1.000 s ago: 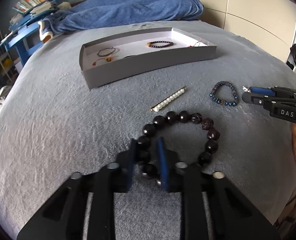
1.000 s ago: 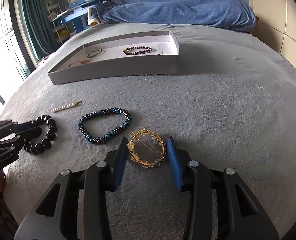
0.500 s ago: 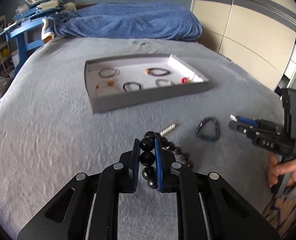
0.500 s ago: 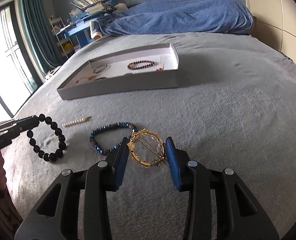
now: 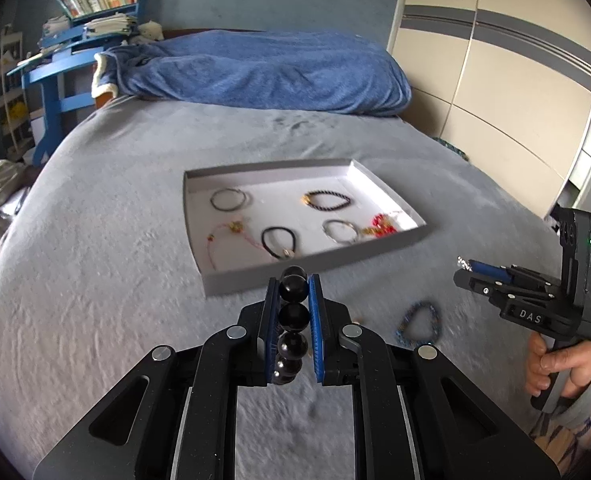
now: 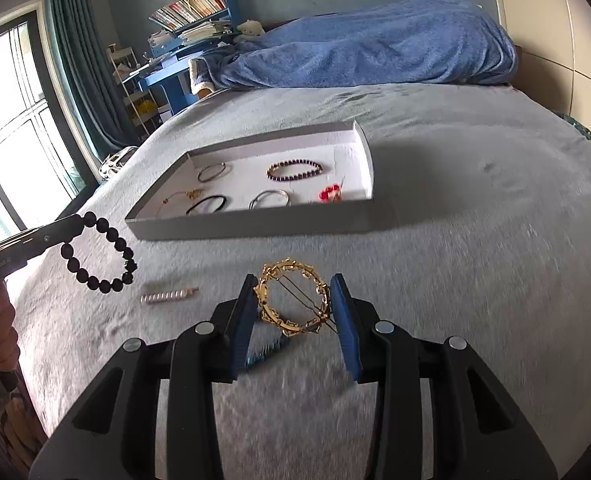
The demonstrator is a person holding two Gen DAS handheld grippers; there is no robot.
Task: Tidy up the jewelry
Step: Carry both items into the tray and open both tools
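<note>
Above the grey bed point(image 5: 95, 280), both grippers carry jewelry toward the open white tray point(image 5: 199, 240). The left gripper point(image 5: 293, 312) has its fingers narrow, pressed on the black bead bracelet point(image 5: 293, 316); in the right wrist view this bracelet point(image 6: 103, 256) hangs free in a loop below the tips. The right gripper point(image 6: 295, 312) holds the gold round brooch point(image 6: 293, 300) between its fingers, at a medium width.

To do this step well, I think each hand should travel over the near wall of the tray with the hanging loop well clear of it, then lower to a bare part of the white floor and only then release. The free room seems to be in the middle and near the front wall; six pieces lie there already, so the bracelet should not land on them. The two grippers are well apart, so they need not cross. A pearl hair clip point(image 6: 169, 294) and a blue bead bracelet point(image 5: 417, 326) are left on the bed.
</note>
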